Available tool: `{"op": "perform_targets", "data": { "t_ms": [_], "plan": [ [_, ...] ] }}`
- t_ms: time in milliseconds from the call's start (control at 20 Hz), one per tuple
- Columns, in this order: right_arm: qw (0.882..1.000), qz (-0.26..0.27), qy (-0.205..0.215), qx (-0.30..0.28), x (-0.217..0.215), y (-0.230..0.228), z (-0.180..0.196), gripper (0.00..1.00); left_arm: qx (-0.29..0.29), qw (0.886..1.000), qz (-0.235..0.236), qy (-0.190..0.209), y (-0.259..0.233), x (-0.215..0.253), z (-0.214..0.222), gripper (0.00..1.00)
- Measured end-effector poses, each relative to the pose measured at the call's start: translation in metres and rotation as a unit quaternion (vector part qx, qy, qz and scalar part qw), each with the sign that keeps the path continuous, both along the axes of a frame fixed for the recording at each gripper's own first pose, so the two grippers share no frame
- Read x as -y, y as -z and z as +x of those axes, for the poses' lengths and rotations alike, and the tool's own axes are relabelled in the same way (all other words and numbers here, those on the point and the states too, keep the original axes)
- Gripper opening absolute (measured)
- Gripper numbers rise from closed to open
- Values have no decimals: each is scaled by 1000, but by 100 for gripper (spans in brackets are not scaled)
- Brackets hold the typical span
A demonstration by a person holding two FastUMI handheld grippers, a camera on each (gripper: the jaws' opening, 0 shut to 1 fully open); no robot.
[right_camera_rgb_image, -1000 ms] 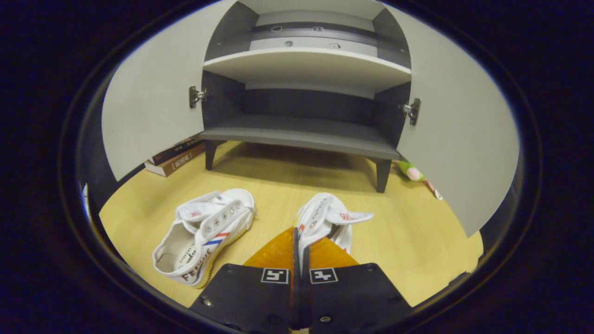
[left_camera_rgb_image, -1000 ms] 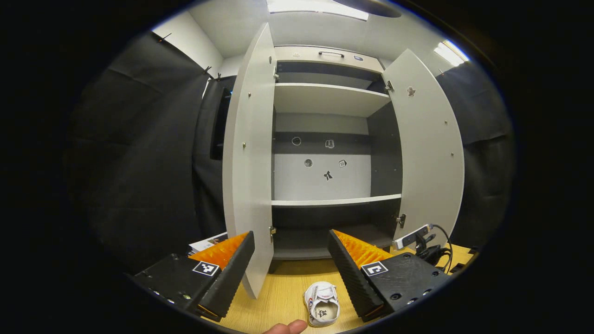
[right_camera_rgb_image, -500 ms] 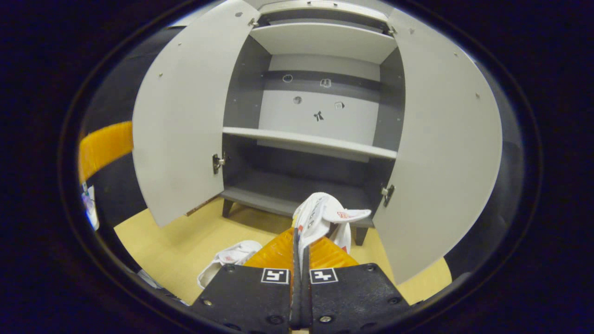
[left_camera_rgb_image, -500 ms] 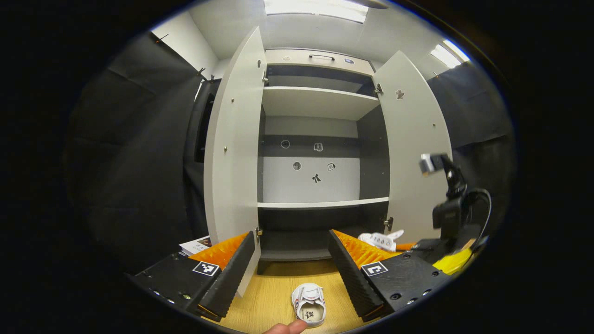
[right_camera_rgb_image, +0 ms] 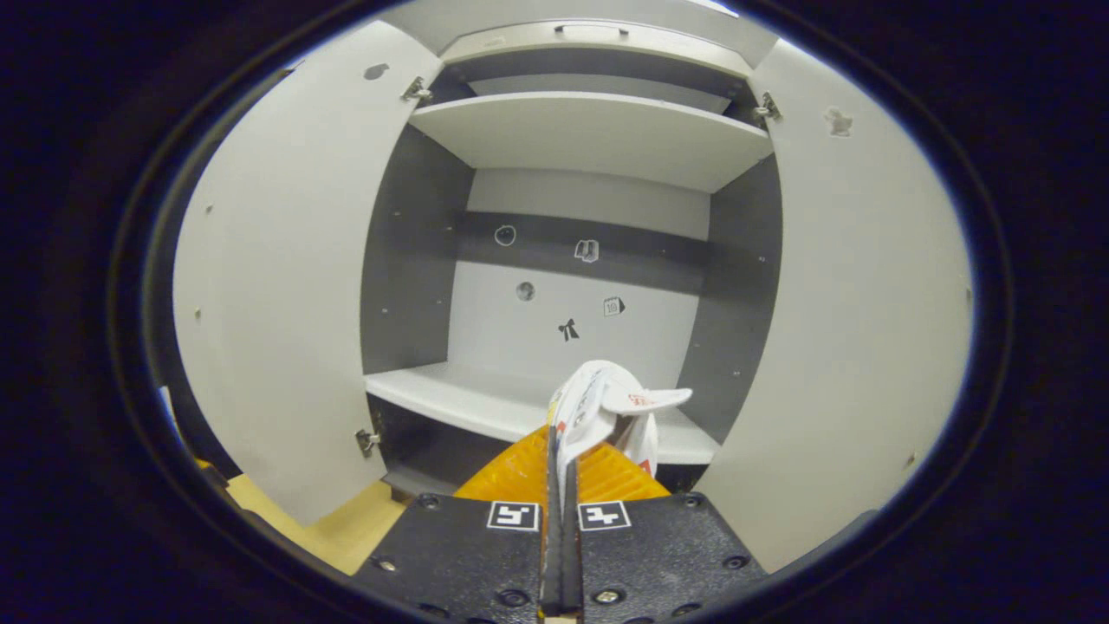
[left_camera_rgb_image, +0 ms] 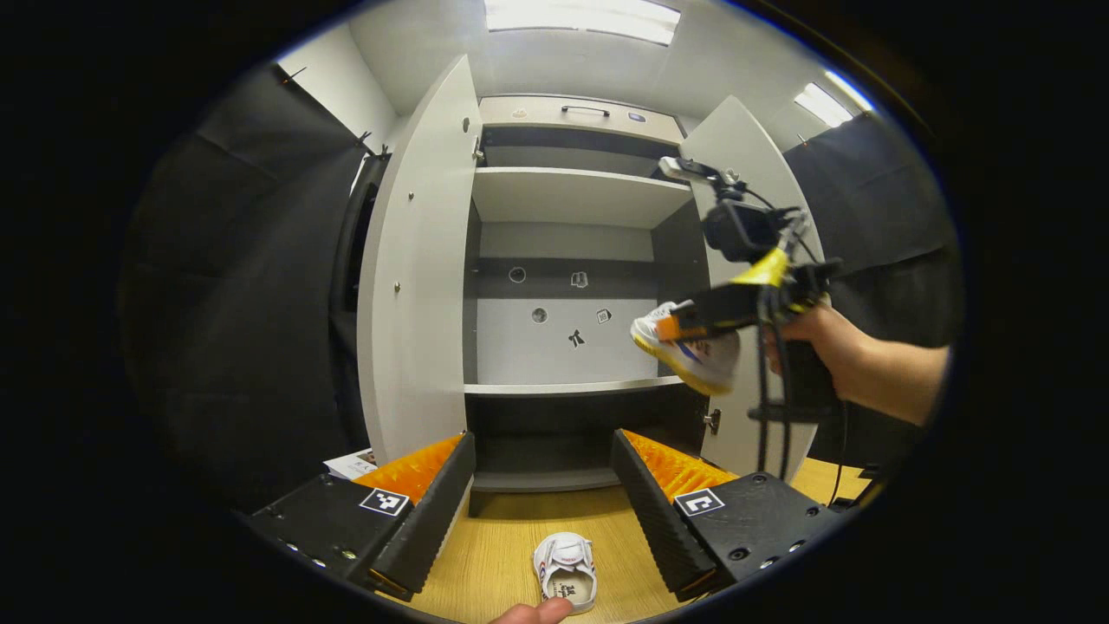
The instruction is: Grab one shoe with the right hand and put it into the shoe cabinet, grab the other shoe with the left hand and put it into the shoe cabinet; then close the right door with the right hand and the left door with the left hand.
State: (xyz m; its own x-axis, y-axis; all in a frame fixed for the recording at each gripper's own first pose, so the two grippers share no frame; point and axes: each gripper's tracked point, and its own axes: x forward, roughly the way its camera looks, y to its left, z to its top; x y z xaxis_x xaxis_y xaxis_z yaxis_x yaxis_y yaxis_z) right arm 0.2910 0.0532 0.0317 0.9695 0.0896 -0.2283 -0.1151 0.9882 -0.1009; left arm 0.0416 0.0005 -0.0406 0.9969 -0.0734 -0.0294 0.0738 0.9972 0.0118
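Wooden floor before open cabinet, two doors. Two shoes: floor shoe partly cut off, left gripper released. Right gripper clenched on lifted shoe, heel hidden.

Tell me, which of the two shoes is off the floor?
The shoe gripped by the right gripper, raised before the cabinet; the other shoe lies on the floor.

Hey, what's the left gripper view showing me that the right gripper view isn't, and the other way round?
Left gripper view: the second white canvas shoe on the wooden floor, the open left gripper, and a hand holding the right gripper. Right gripper view: up close, that gripper's fingers pressed on the edge of the carried white shoe. Both: the grey shoe cabinet, doors open, and the carried shoe.
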Motion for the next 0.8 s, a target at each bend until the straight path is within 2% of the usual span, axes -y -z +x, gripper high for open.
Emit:
{"op": "perform_targets", "data": {
  "t_ms": [200,300,400,600,800],
  "plan": [
    [999,-25,14,-26,8,-2,61,4,-10,1000,3,-2,6,-3,0,95],
    [998,-43,23,-43,10,7,86,1,-10,1000,4,-3,6,-5,0,95],
    [996,-56,28,-66,11,19,111,3,-10,1000,7,-7,6,-8,1,95],
    [991,-55,41,-116,13,50,145,4,-13,1000,8,-13,9,-14,3,95],
    [987,-76,42,-136,11,61,160,4,-17,999,17,-25,13,-24,7,95]
  ]
}}
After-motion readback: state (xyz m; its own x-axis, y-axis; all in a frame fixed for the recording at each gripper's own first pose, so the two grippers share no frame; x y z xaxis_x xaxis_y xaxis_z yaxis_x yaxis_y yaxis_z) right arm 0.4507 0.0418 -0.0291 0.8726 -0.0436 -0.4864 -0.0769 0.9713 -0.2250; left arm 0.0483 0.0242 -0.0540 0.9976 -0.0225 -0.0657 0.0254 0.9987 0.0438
